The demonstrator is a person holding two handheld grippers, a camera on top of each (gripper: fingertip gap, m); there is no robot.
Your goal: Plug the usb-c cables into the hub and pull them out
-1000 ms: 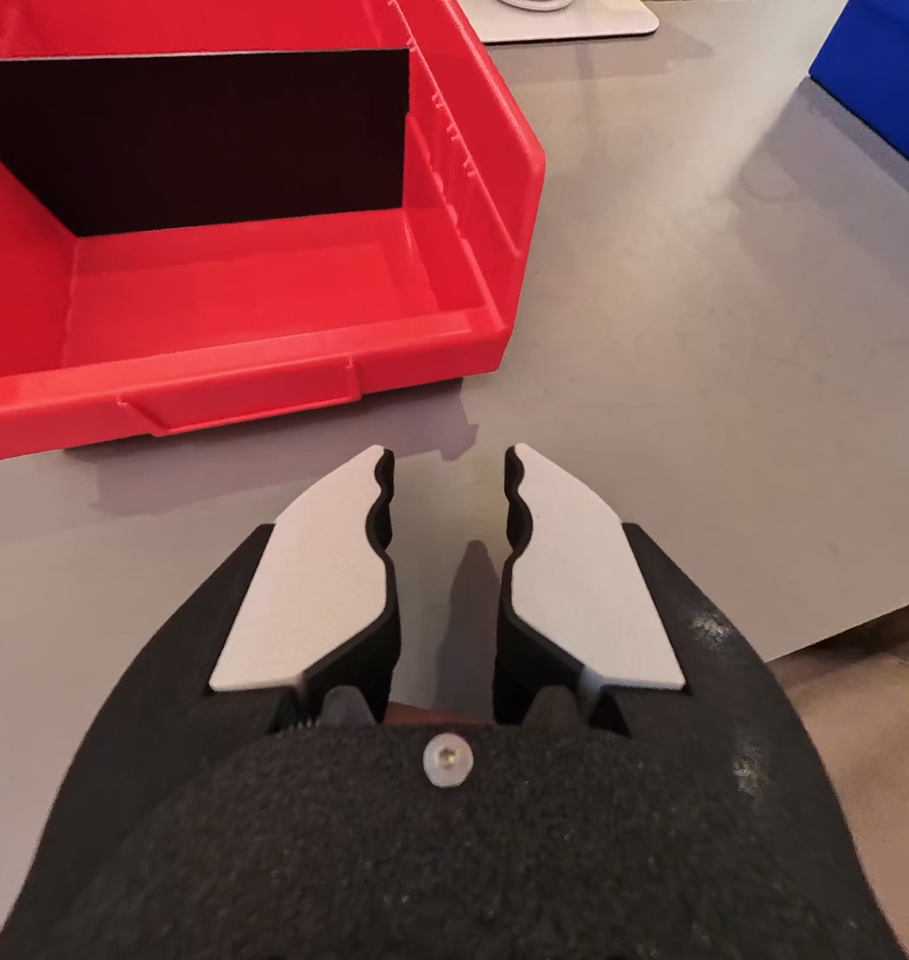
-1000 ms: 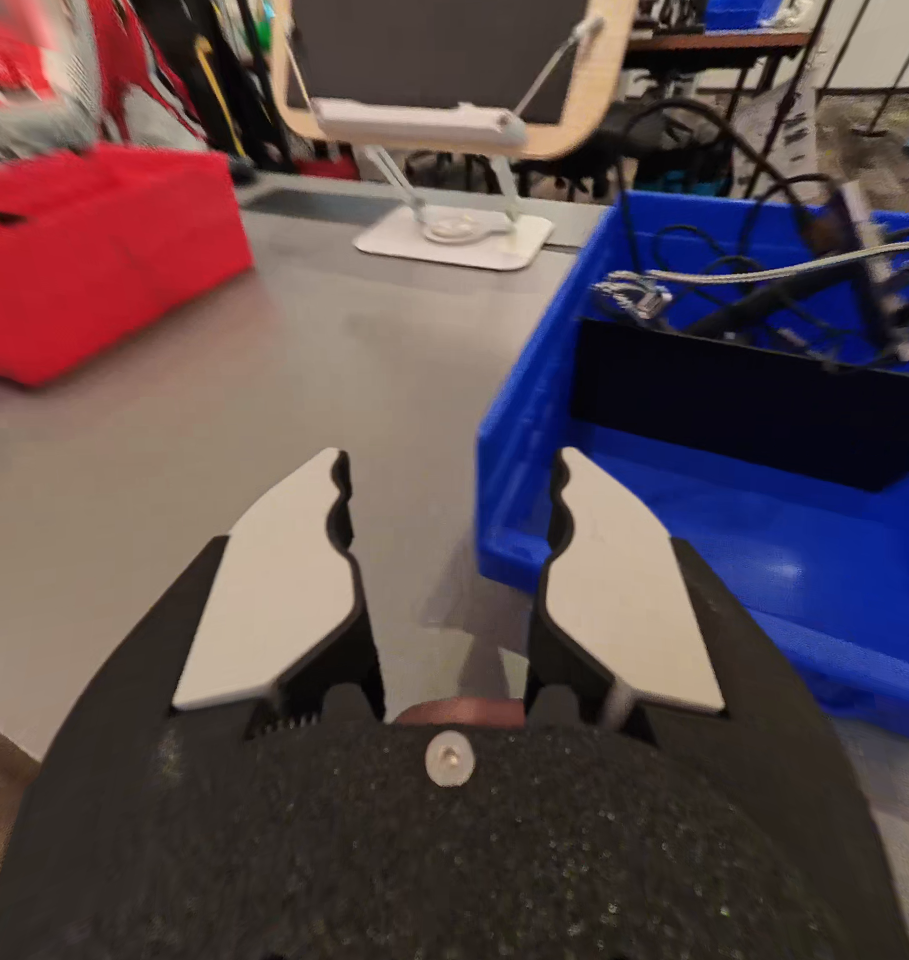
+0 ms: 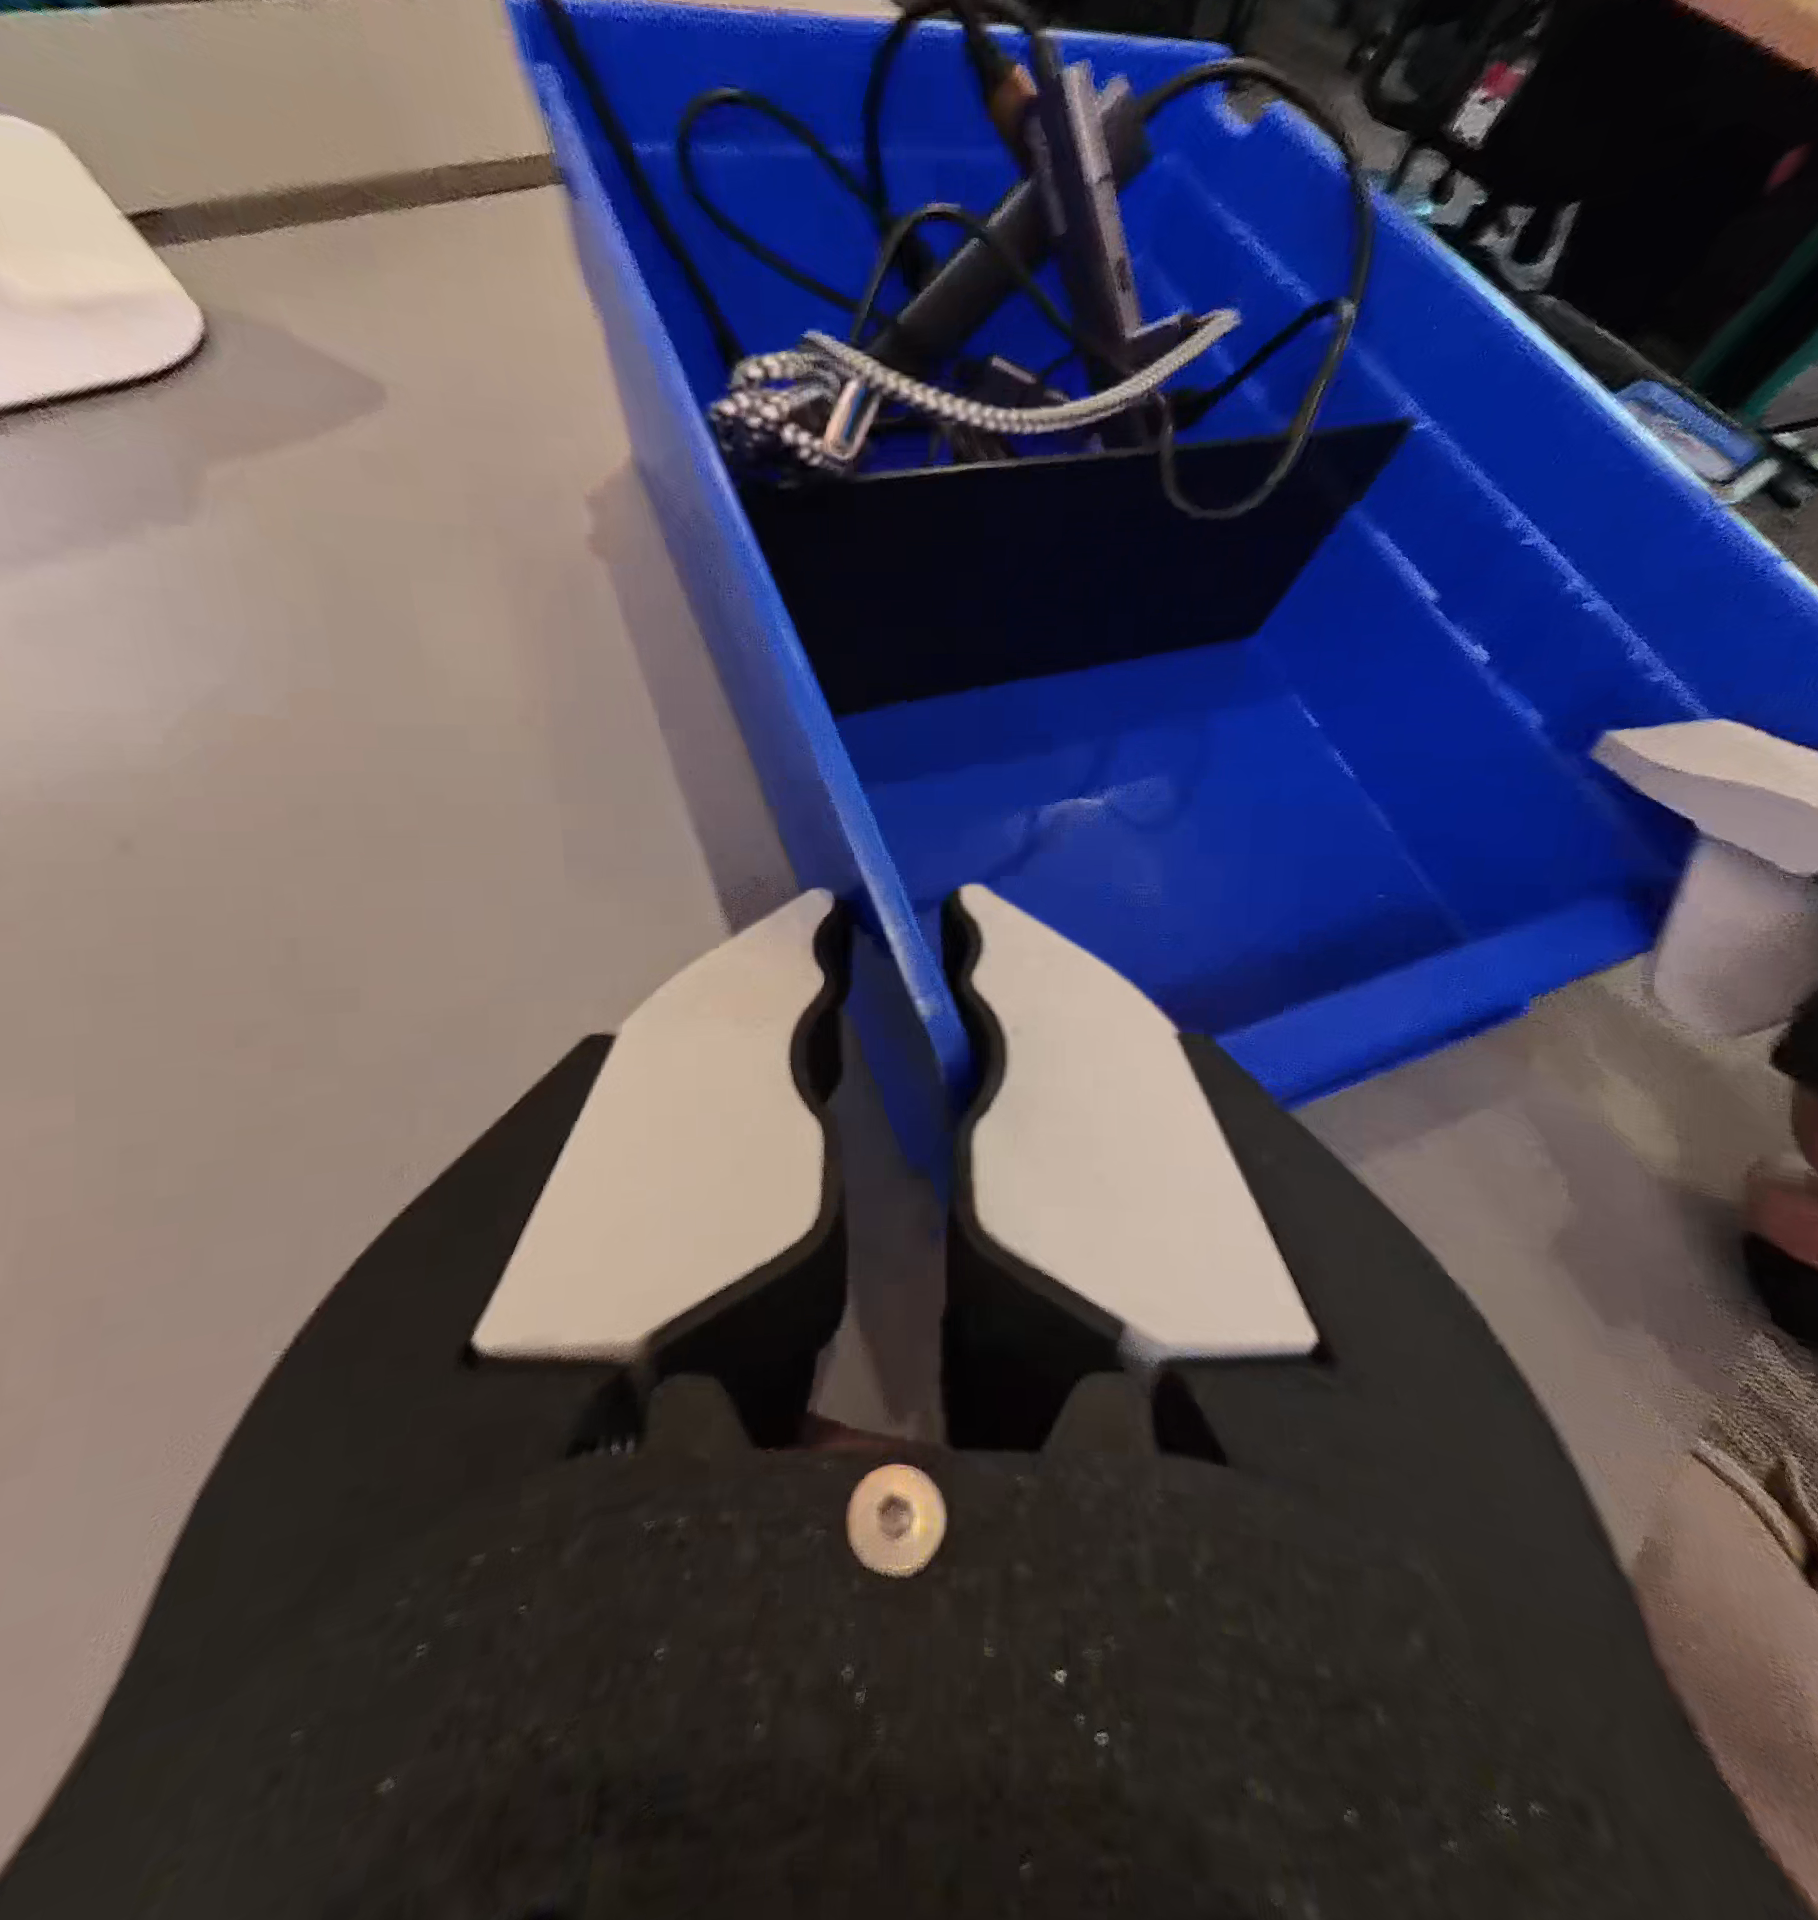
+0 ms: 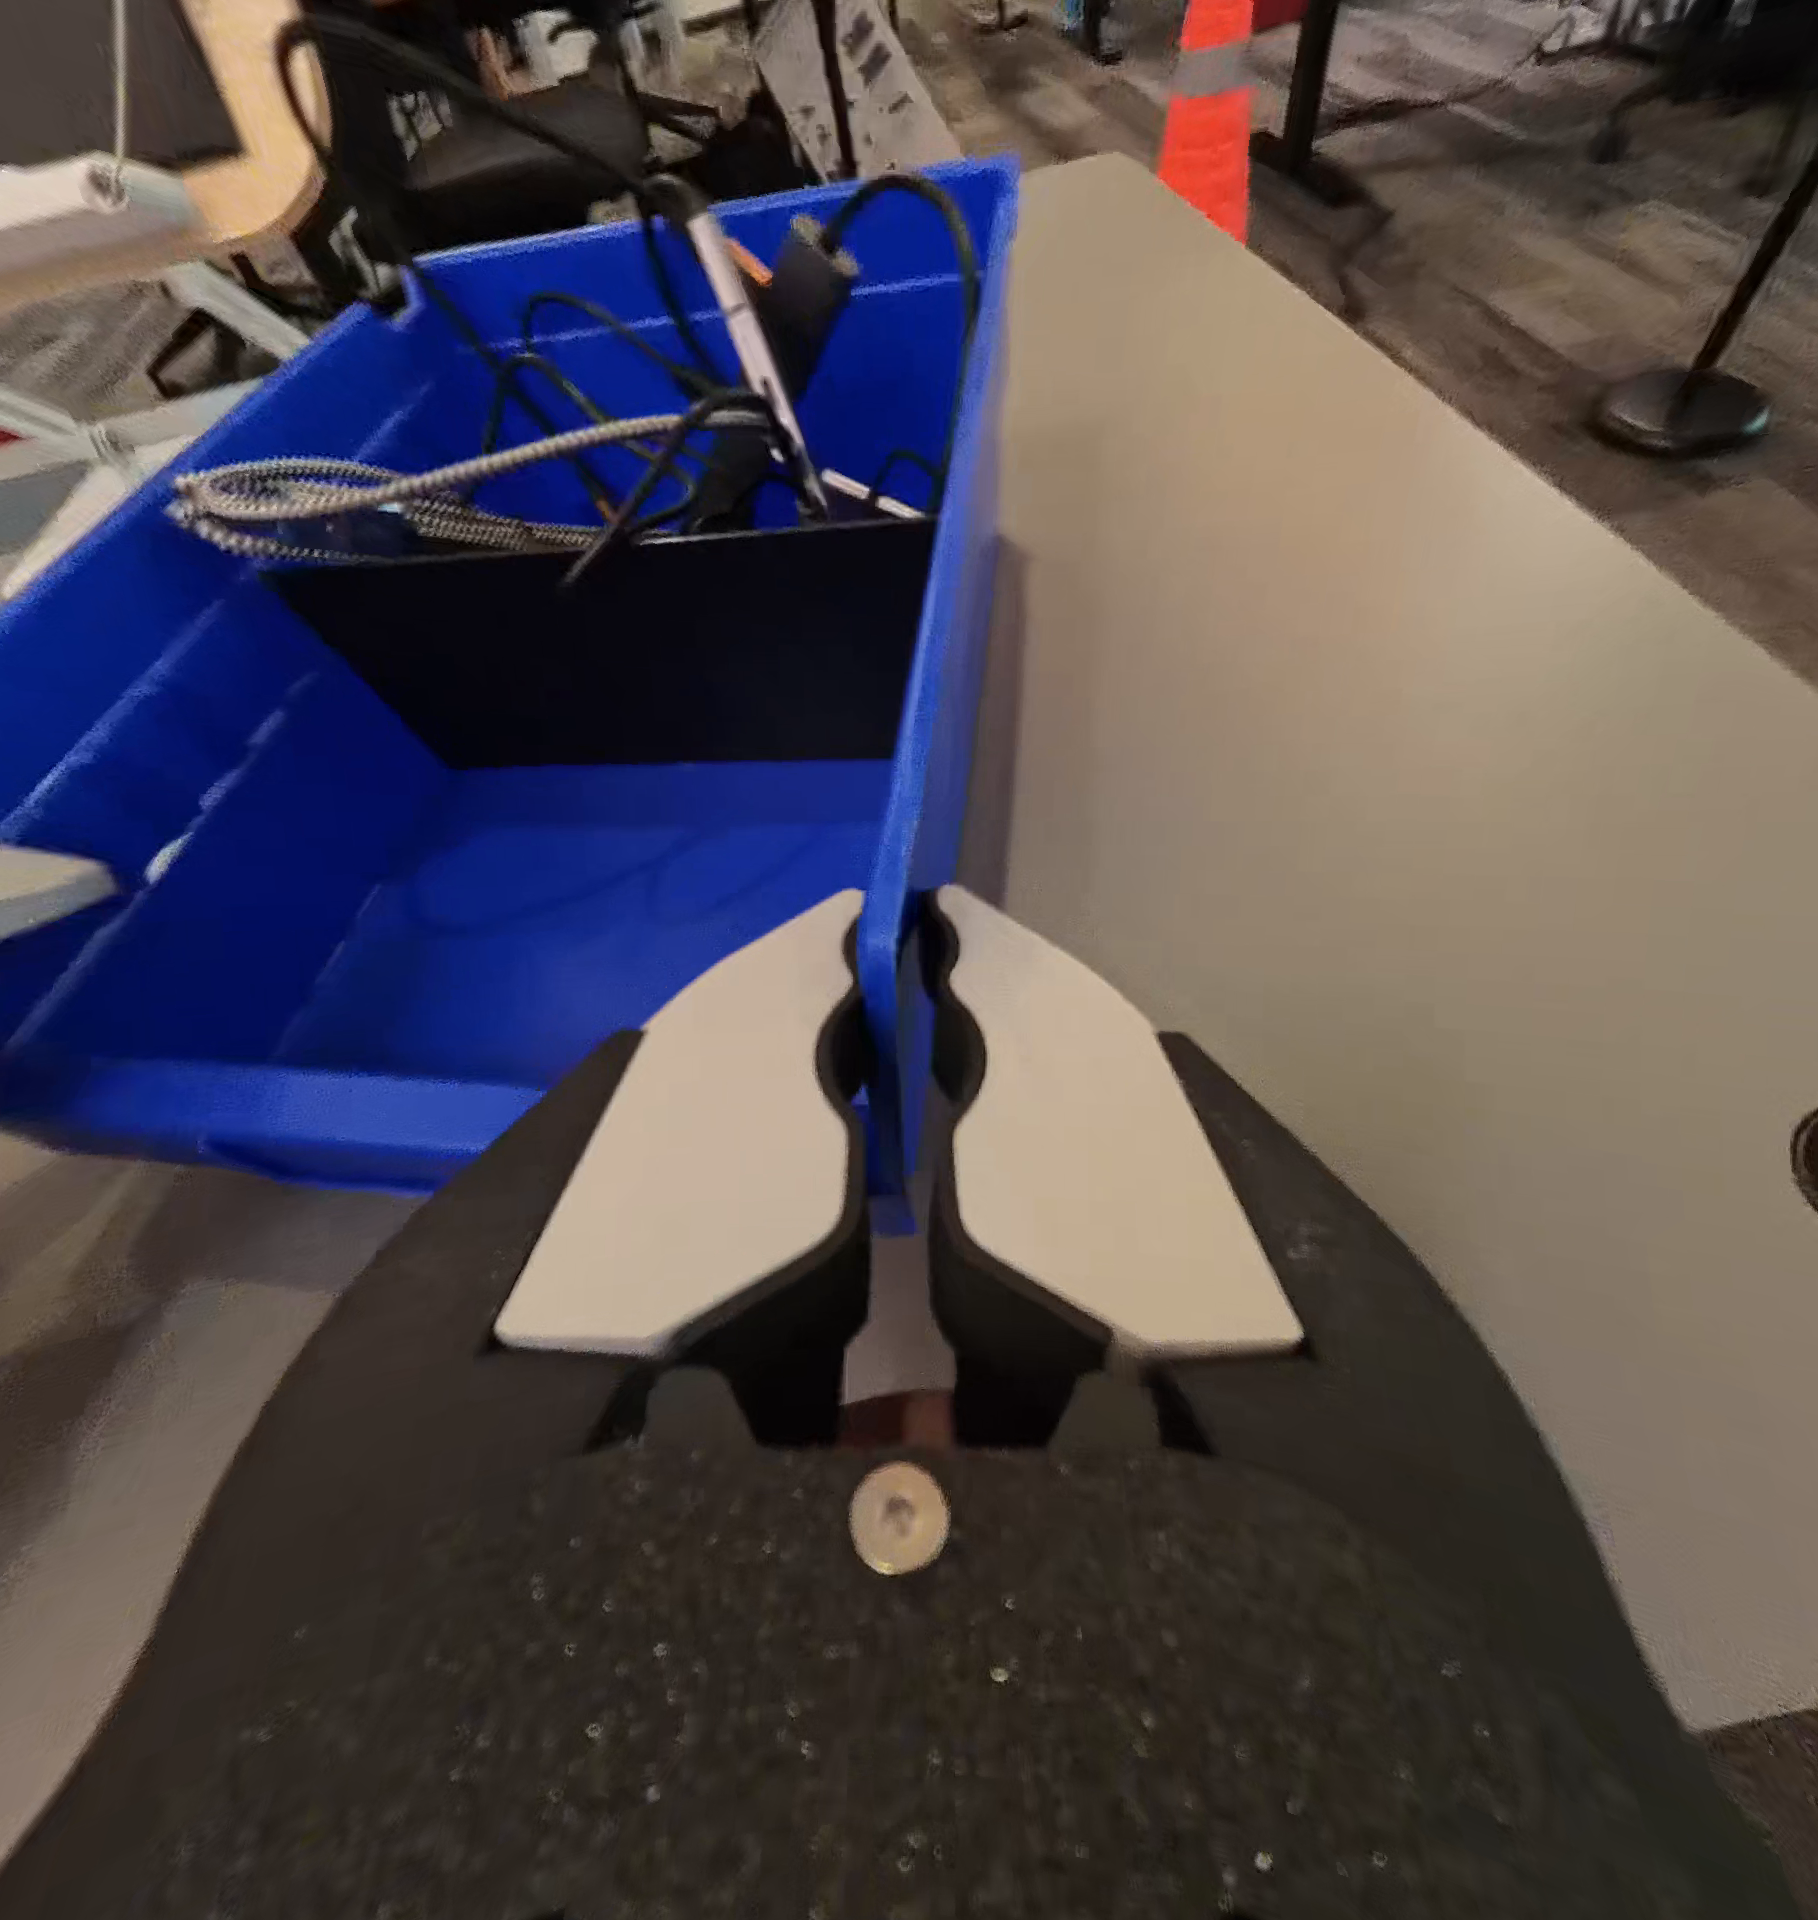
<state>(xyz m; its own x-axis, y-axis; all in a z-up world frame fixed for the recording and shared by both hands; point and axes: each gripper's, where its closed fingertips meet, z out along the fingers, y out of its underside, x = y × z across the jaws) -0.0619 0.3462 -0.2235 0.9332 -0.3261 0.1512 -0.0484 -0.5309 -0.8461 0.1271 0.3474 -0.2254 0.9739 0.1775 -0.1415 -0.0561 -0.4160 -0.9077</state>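
A blue bin (image 3: 1196,883) stands on the grey table. A black divider (image 3: 1040,561) splits it. The back compartment holds a slim grey hub (image 3: 1092,208) standing on end, a braided cable (image 3: 988,405) and black cables (image 3: 1341,208). My left gripper (image 3: 897,914) is shut on the bin's left wall near the front corner. My right gripper (image 4: 894,904) is shut on the bin's (image 4: 572,914) right wall near the front corner. The hub (image 4: 749,332) and braided cable (image 4: 417,488) also show in the right wrist view. The front compartment holds nothing.
A white stand base (image 3: 43,281) sits on the grey table (image 3: 313,831) left of the bin. In the right wrist view the table (image 4: 1404,831) runs right to its edge, with an orange cone (image 4: 1206,114) and a stanchion base (image 4: 1679,410) on the floor beyond. Tip to tip, the grippers are about 20 centimeters apart.
My left gripper swung from the red bin over to the blue bin. Both grippers went from open above the table to closed on the blue bin's side walls.
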